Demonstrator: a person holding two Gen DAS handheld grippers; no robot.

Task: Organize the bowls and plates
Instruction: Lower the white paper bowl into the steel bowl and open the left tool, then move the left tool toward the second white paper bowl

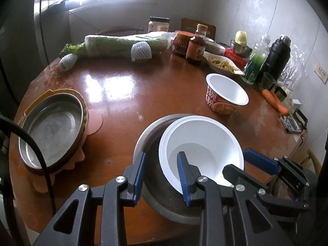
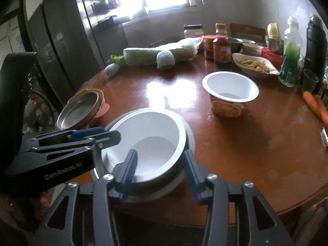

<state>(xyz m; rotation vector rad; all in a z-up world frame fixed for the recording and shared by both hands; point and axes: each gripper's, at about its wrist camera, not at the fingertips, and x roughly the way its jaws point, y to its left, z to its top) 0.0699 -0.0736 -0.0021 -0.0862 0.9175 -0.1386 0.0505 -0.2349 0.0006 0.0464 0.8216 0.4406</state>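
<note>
Both handheld grippers: black frames, blue ribbed finger pads.
Left gripper: silver screws at linkage pivots; black cable at 9 o'clock. Right gripper: same build. Pale lettering, blurred, on the left gripper's side.

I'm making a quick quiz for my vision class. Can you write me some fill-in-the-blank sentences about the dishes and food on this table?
1. The white bowl is nested inside a larger bowl made of ___.
2. The noodle cup with the red label stands upright on the table, and inside it is ___.
3. The orange vegetables lying at the table's right edge are ___.

Missing words: metal; empty; carrots
</note>
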